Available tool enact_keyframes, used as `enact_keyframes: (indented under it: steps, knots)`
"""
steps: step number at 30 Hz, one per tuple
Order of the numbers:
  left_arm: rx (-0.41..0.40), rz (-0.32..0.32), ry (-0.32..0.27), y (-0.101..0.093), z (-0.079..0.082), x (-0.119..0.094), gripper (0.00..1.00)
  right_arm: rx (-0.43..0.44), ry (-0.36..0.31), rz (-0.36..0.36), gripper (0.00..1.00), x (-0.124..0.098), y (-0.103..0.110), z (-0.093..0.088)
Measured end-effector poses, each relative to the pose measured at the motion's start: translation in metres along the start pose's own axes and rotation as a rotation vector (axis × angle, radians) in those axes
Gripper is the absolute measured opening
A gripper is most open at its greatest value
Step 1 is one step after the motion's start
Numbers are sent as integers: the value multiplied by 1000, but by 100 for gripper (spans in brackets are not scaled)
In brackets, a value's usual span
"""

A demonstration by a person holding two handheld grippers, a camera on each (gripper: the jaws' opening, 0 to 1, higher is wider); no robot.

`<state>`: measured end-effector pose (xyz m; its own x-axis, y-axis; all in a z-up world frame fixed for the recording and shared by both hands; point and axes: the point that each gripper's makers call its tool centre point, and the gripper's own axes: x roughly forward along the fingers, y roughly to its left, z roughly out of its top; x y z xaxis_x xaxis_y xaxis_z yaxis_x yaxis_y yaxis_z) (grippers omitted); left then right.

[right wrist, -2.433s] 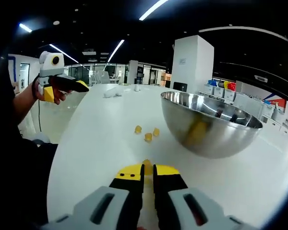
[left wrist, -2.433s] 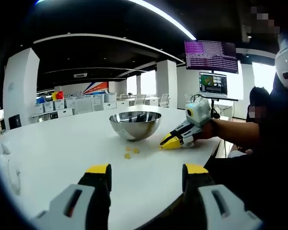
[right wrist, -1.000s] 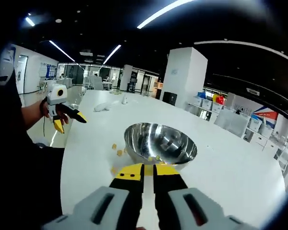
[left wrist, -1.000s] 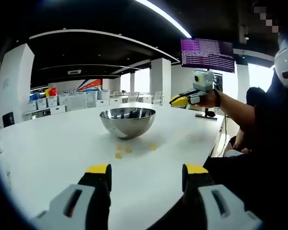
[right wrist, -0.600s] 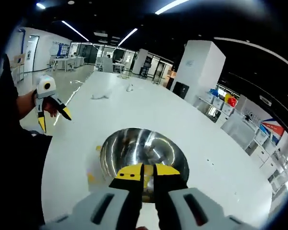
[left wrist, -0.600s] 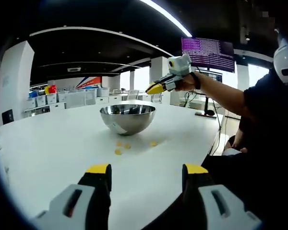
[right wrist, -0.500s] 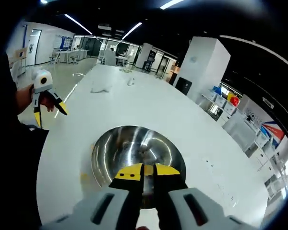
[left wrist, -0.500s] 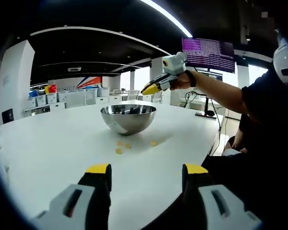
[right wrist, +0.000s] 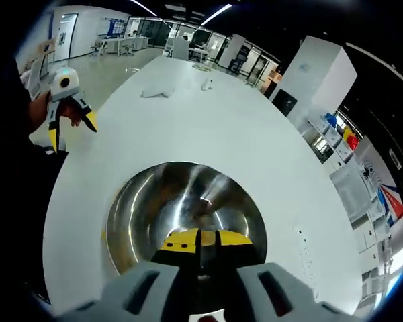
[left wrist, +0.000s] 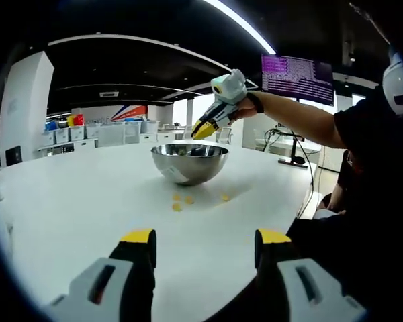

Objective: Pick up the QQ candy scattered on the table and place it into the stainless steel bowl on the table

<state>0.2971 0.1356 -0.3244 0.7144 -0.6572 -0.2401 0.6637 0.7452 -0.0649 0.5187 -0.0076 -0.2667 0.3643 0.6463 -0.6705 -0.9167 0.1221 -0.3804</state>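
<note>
The stainless steel bowl [left wrist: 189, 161] stands on the white table [left wrist: 74, 201], with several yellow QQ candies [left wrist: 176, 206] scattered on the table just in front of it. My right gripper [left wrist: 203, 130] hangs over the bowl's rim, held by a person's hand. In the right gripper view its jaws [right wrist: 200, 240] point down into the bowl [right wrist: 181, 201], pressed together on a QQ candy that barely shows against the yellow tips. My left gripper [left wrist: 205, 238] is open near the table's edge, well short of the candies. It also appears, open, as the left gripper [right wrist: 72, 131] off the table's side.
A person's arm and dark-clothed body [left wrist: 363, 201] fill the right of the left gripper view. A monitor [left wrist: 297, 78] stands behind the table. A crumpled white item [right wrist: 158, 92] lies at the table's far end. The table edge [right wrist: 60, 194] runs close to the bowl.
My right gripper rose from the table with the candy and moved over the bowl, tilting down into it. The left gripper stayed open in place.
</note>
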Motion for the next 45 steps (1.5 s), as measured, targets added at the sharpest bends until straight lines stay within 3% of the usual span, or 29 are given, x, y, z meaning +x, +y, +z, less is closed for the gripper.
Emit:
enact_keyframes:
  steps: [3, 13, 18, 27, 33, 37, 42, 45]
  knots:
    - [-4, 1, -4, 0, 0, 1, 59, -12, 1, 4, 22, 0, 1, 2]
    - [4, -4, -3, -7, 1, 0, 58, -28, -5, -15, 22, -15, 7, 6]
    - [14, -3, -13, -12, 7, -2, 58, -7, -79, -72, 21, -39, 8, 18]
    - [26, -3, -13, -16, 9, -2, 58, 30, -175, -146, 20, -82, 26, 14]
    - [29, 4, -18, -19, 11, -2, 59, 80, -245, -198, 20, -102, 53, -1]
    - [33, 19, -21, -18, 13, -3, 59, 197, -339, -247, 20, -113, 77, -18]
    - [37, 27, -22, -20, 15, -2, 59, 340, -433, -272, 19, -106, 112, -42]
    - [42, 24, -20, -24, 15, 0, 59, 365, -441, -265, 19, -96, 131, -58]
